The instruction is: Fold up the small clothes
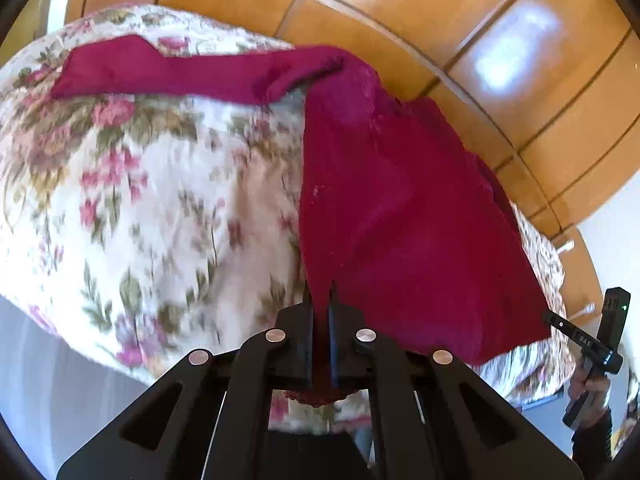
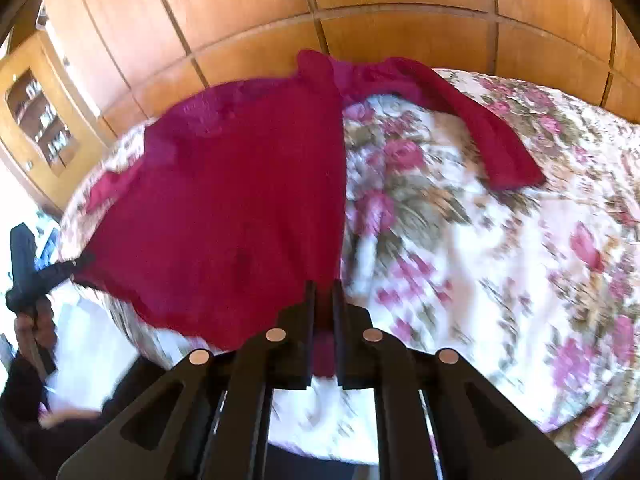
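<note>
A magenta long-sleeved garment [image 1: 400, 200] lies spread on a floral bedspread [image 1: 140, 200]. My left gripper [image 1: 320, 300] is shut on its near hem corner; one sleeve [image 1: 160, 72] stretches away to the left. In the right wrist view the same garment [image 2: 240, 220] fills the left half, and my right gripper [image 2: 324, 292] is shut on its other near hem corner. A sleeve [image 2: 492, 132] lies out to the right on the bedspread [image 2: 480, 260]. Each gripper shows in the other's view, the right one [image 1: 560, 322] and the left one [image 2: 76, 264], both pinching the hem.
A wooden panelled wardrobe [image 1: 440, 20] stands behind the bed. A glass-fronted wooden cabinet [image 2: 40, 120] stands at the left in the right wrist view. The bed's near edge runs just below both grippers.
</note>
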### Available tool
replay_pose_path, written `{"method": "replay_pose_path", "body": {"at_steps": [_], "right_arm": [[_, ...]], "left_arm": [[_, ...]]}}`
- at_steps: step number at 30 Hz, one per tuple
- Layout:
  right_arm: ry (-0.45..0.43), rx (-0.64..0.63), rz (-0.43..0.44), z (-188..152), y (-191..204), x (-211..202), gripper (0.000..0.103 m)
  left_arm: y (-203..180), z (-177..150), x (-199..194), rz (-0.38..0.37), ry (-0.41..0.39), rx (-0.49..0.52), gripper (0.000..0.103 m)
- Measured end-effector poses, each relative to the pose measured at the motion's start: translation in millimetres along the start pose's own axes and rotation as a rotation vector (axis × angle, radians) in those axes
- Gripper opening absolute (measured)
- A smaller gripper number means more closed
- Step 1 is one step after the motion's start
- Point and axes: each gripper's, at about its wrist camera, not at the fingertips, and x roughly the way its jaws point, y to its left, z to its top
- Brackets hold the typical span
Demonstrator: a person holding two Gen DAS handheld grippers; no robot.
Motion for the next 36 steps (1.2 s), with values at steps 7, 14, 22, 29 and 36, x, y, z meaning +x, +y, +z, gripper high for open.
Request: {"method": "replay_pose_path", "body": {"at_steps": [7, 14, 22, 29, 36], "right_arm": [[0.111, 0.023, -0.066, -18.4, -13.0, 21.4, 0.003], [-0.067, -0.033, -0.110, 45.1, 17.8, 11.5, 0.056], [-0.042, -0.197, 0.084, 87.7, 125.8, 83.2, 0.069], [0.055, -0.333, 0.198, 91.2, 203.1, 144.7, 0.073], [0.115, -0.347, 0.274, 85.7, 232.3, 169.1, 0.074]], "left_arm": [[31.7, -7.0, -2.9, 0.037, -0.009, -0.126, 0.032], [102.1, 43.9, -41.0, 0.240, -0.203, -0.302, 0.047], [195.7, 111.1, -49.4, 0.414, -0.265, -0.476, 0.051], [235.1, 174.5, -19.6, 0.493, -0.239, -0.466, 0.051], [229.8, 216.5, -9.3, 0.498, -0.241, -0.334, 0.002]]}}
